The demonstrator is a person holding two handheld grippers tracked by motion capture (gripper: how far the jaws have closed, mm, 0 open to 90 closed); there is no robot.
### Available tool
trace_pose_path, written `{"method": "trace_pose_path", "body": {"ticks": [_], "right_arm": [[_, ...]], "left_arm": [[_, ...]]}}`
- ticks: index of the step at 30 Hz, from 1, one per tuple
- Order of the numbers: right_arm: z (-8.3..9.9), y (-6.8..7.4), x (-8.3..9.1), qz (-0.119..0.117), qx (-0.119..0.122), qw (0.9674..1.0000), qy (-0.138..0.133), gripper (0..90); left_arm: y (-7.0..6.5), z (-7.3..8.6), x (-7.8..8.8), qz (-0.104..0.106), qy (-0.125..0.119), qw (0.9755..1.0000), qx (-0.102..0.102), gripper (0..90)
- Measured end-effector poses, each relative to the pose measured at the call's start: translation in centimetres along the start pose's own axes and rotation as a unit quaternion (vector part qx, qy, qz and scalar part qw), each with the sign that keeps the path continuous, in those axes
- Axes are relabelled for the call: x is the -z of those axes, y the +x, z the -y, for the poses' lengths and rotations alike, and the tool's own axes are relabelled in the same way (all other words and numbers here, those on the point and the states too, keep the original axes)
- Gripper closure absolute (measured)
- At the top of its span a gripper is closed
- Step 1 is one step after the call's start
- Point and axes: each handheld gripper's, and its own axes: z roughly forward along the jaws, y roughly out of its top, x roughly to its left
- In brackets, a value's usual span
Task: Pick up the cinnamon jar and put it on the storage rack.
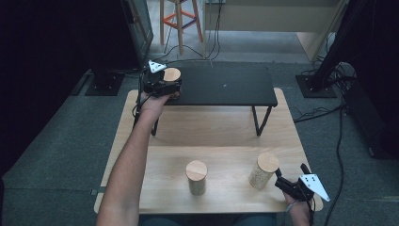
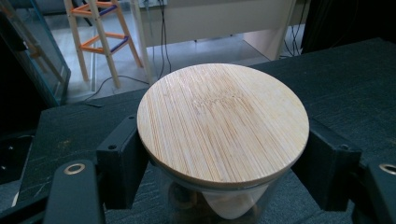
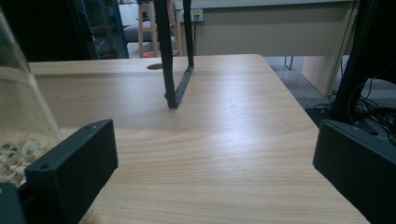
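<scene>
— What is the left gripper (image 1: 165, 88) holding?
— Its jaws clamp a glass jar (image 2: 219, 205) with a round bamboo lid (image 2: 223, 123), over the black shelf (image 1: 226, 87); the lid hides the contents.
— And the right gripper (image 1: 287, 182)?
— Jaws spread, empty, beside a jar of pale bits (image 3: 18, 140) cut off at the frame edge.

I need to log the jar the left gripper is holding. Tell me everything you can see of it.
The jar is a clear round container with a flat, pale bamboo-look lid, lid on. It stands upright at the left end of the black raised shelf. The left gripper is shut on it, one jaw at each side just below the lid. Something pale lies inside.
</scene>
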Motion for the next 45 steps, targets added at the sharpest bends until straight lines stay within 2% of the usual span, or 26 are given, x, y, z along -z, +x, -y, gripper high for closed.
{"method": "trace_pose_path", "body": {"ticks": [8, 10, 11, 13, 15, 17, 26, 33, 36, 41, 45], "right_arm": [[0.0, 0.0, 0.0, 0.001, -0.001, 1.0000, -0.001, 0.0], [0.0, 0.1, 0.0, 0.002, 0.000, 1.0000, 0.000, 0.0], [0.1, 0.1, 0.0, 0.004, 0.000, 1.0000, -0.002, 0.0], [0.1, 0.2, 0.0, 0.006, -0.001, 1.0000, -0.002, 0.0], [0.1, 0.2, 0.0, 0.006, -0.002, 1.0000, -0.003, 0.0], [0.1, 0.1, 0.0, 0.004, -0.001, 1.0000, -0.004, 0.0], [0.1, 0.1, 0.1, 0.003, -0.002, 1.0000, -0.004, 0.0], [0.1, 0.1, 0.0, 0.001, 0.001, 1.0000, -0.003, 0.0], [0.0, 0.1, 0.0, 0.000, 0.002, 1.0000, -0.001, 0.0], [-0.1, -0.1, 0.0, -0.005, 0.005, 1.0000, 0.003, 0.0], [-0.1, -0.1, 0.0, -0.008, 0.007, 0.9999, 0.003, 0.0]], "left_arm": [[-0.2, 0.2, -0.2, -0.003, -0.002, 1.0000, -0.004, 23.9], [-0.5, 0.2, -0.3, -0.013, 0.000, 0.9999, 0.000, 18.0], [-0.6, 0.2, -0.4, -0.015, 0.004, 0.9999, 0.008, 4.0], [-1.0, 0.9, -0.2, -0.026, -0.009, 0.9996, 0.007, 0.0], [-0.8, 1.3, -0.1, -0.019, -0.015, 0.9996, 0.011, 0.0], [-1.1, 1.4, 0.0, -0.024, -0.013, 0.9996, 0.004, 0.0], [-1.3, 1.5, 1.4, -0.011, -0.034, 0.9994, -0.002, 0.0], [-1.2, 1.9, 2.9, -0.007, -0.043, 0.9991, 0.005, 0.0], [-1.1, 2.6, 3.9, -0.005, -0.048, 0.9988, 0.009, 0.0], [-1.8, 4.0, 5.6, -0.006, -0.060, 0.9982, 0.005, 0.0], [-1.9, 4.9, 6.6, 0.002, -0.065, 0.9979, 0.006, 0.0]]}}
